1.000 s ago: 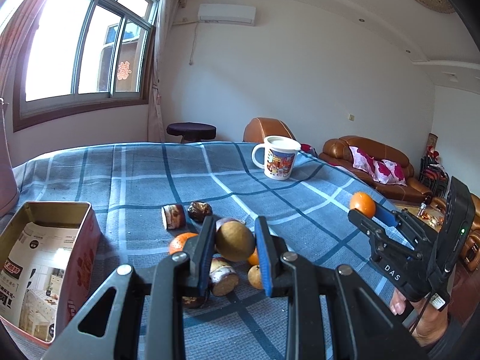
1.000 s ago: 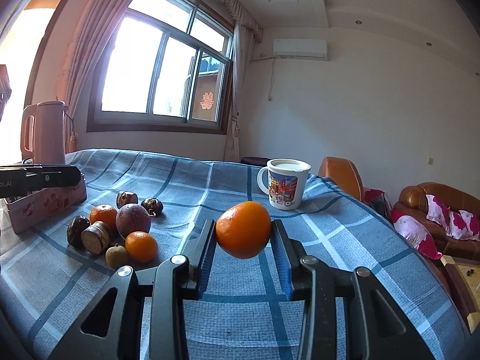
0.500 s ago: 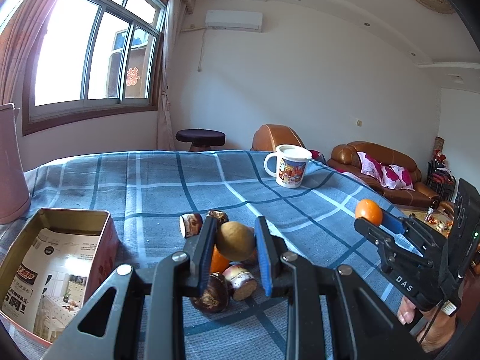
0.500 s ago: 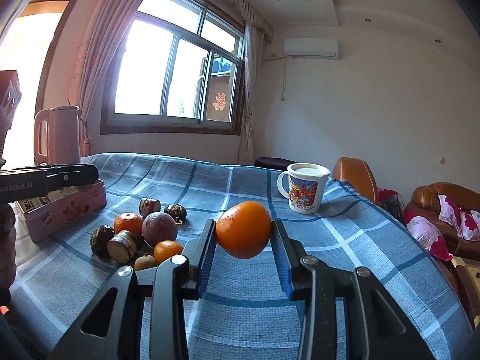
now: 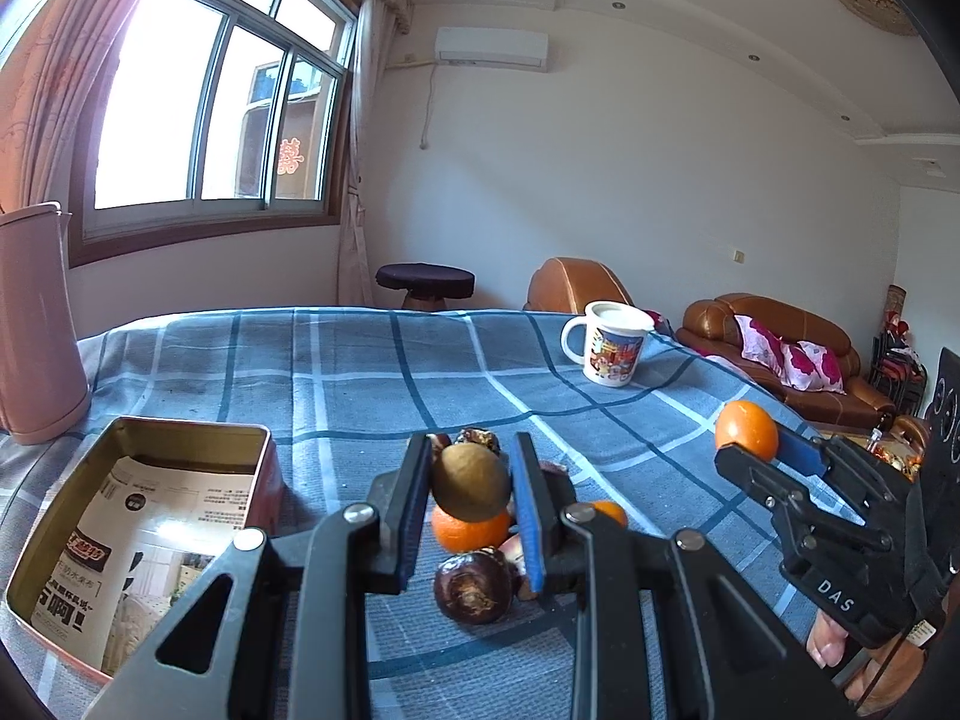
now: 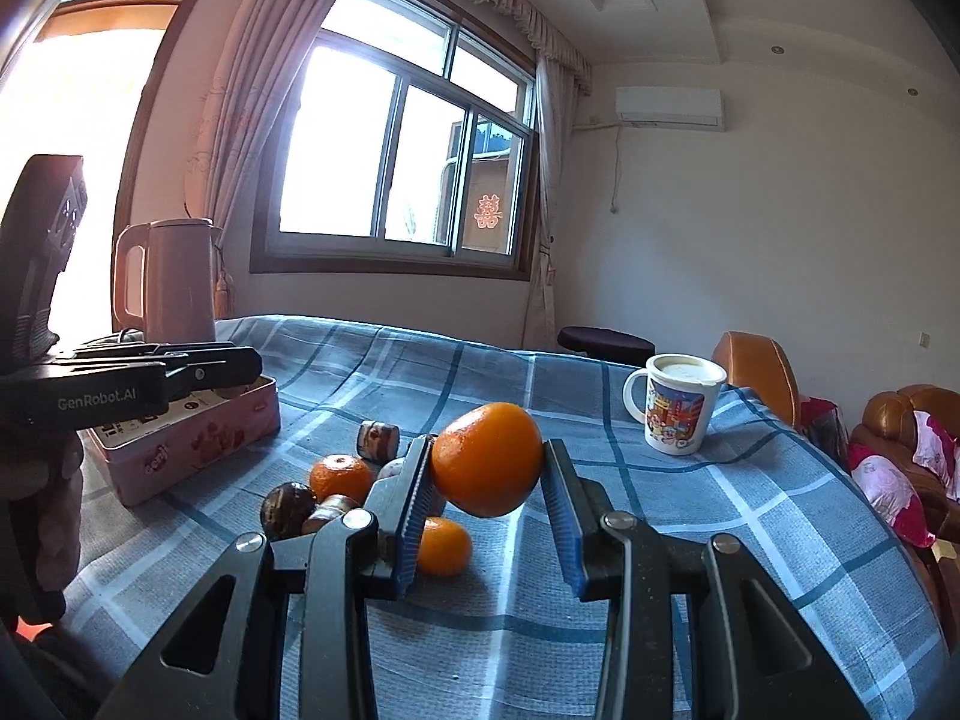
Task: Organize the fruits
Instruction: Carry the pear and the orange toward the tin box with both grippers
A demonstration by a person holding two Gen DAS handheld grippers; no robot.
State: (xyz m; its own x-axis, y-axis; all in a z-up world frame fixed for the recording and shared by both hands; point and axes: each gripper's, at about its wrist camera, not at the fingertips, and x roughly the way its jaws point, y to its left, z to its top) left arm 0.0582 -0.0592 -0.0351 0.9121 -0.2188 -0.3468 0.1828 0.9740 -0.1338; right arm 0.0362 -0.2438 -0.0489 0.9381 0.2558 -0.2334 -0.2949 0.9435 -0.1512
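Left wrist view: left gripper (image 5: 471, 489), fingers clamped on a brown round fruit (image 5: 470, 483), held above the loose fruit pile (image 5: 474, 564) on the bench (image 5: 360, 372). Against the frame a second back, the pile now sits lower and closer under the fingers (a dark chestnut-like piece (image 5: 473, 594) fills the foreground, an orange piece (image 5: 465, 531) just behind it), and the open tin (image 5: 90, 546) has slid toward centre, its paper lining more fully shown. A pink kettle (image 5: 36, 324), formerly cut off at the edge, stands beyond the tin. Mug (image 5: 612, 351) farther off, to the right.

Right gripper (image 5: 750, 447), seen from the side at right, fingers clamped on an orange (image 5: 746, 431); its grip is unchanged.

Right wrist view: the right gripper (image 6: 486, 468) has its fingers closed on the orange (image 6: 487, 459), carried clear of the cloth. The pile (image 6: 336, 492) has drifted from the left toward the middle and now lies partly behind the left finger; one small orange (image 6: 443, 545) shows under the held fruit. The tin (image 6: 192, 438) and kettle (image 6: 168, 282) appear larger than before, the left gripper (image 6: 249, 363) poised above the tin's rim.
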